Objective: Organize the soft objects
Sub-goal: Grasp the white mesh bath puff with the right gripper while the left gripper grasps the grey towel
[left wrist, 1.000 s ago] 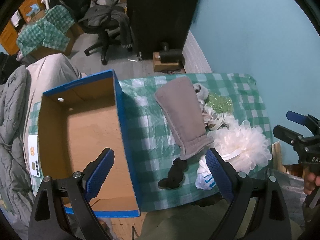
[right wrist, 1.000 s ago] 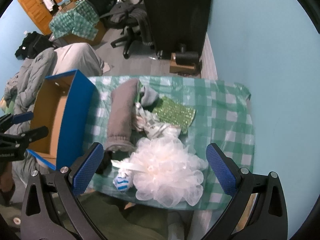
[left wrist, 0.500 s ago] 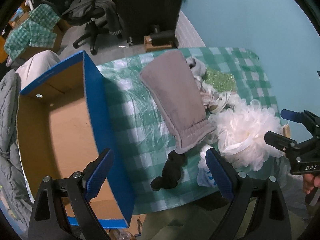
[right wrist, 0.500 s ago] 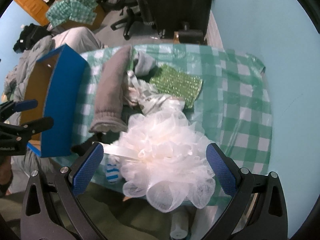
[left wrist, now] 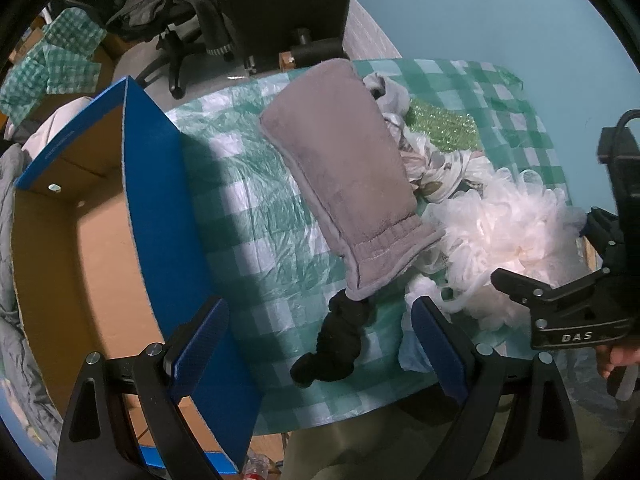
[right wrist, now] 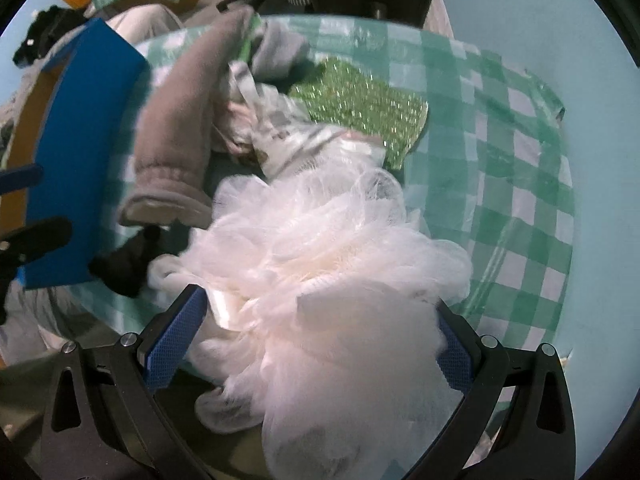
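A white mesh bath pouf (right wrist: 328, 264) lies near the front edge of the green checked table (right wrist: 516, 184). My right gripper (right wrist: 316, 340) is open with the pouf between its jaws; it also shows in the left wrist view (left wrist: 560, 304). A grey fleece mitt (left wrist: 344, 176), a black rolled sock (left wrist: 340, 340), a glittery green cloth (left wrist: 444, 132) and a floral cloth (left wrist: 436, 176) lie beside the pouf (left wrist: 516, 240). My left gripper (left wrist: 320, 344) is open and empty, above the black sock.
An open blue cardboard box (left wrist: 160, 208) stands at the table's left, its inside bare. A teal wall (left wrist: 500, 12) is behind the table. An office chair (left wrist: 176, 8) and a dark cabinet stand on the floor beyond.
My right gripper has moved forward and down so the pouf now sits between its jaws. My left gripper has shifted right, from over the box towards the black sock.
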### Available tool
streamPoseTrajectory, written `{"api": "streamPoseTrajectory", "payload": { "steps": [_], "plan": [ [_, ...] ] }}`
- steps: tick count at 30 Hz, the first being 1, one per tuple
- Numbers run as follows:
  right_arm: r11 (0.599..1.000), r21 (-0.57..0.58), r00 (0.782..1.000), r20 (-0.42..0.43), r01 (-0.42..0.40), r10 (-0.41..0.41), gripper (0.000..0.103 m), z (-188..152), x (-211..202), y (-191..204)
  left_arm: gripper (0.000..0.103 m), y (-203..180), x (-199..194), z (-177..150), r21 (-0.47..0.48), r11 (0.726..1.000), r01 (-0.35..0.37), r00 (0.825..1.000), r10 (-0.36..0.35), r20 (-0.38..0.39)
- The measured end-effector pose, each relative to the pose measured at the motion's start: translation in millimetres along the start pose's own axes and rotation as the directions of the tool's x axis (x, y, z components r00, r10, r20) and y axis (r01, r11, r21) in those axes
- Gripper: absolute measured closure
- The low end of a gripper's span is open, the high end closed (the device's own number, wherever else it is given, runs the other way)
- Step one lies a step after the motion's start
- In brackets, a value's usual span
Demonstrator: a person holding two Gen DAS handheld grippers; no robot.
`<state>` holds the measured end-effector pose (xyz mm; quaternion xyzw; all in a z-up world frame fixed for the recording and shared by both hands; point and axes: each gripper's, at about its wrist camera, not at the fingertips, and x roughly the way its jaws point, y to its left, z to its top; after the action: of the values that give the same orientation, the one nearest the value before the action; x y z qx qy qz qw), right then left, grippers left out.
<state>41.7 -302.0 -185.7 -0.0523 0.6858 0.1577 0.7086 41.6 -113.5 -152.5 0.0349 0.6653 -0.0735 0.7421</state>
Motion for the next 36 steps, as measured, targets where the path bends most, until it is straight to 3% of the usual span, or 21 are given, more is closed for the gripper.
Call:
{"api": "streamPoseTrajectory", "payload": {
  "steps": [8, 17, 22, 25, 36],
  "plan": [
    [0.998, 0.033, 0.995, -0.073, -0.061, 0.063, 0.002, -4, 33, -11, 0.009, 0, 8, 3, -0.009, 1.000, 0.008, 1.000, -0.008, -0.021],
    [0.994, 0.027, 0.990, -0.088, -0.107, 0.109, 0.001, -7, 54, -14, 0.009, -5, 17, 13, -0.028, 0.999, 0.028, 0.999, -0.029, -0.042],
    [0.989, 0.013, 0.986, -0.069, -0.149, 0.150, 0.029, -12, 40, -13, 0.009, -11, 16, 22, -0.033, 0.999, 0.041, 0.998, -0.043, -0.040],
    [0.986, 0.012, 0.984, -0.056, -0.166, 0.167, 0.036, -18, 27, -18, 0.009, -14, 17, 30, -0.045, 0.998, 0.052, 0.998, -0.054, -0.042],
    [0.984, 0.081, 0.987, 0.009, -0.159, 0.159, 0.041, -34, -21, -69, 0.009, -21, 41, 65, -0.148, 0.988, 0.045, 0.996, -0.055, -0.067]
  ]
}}
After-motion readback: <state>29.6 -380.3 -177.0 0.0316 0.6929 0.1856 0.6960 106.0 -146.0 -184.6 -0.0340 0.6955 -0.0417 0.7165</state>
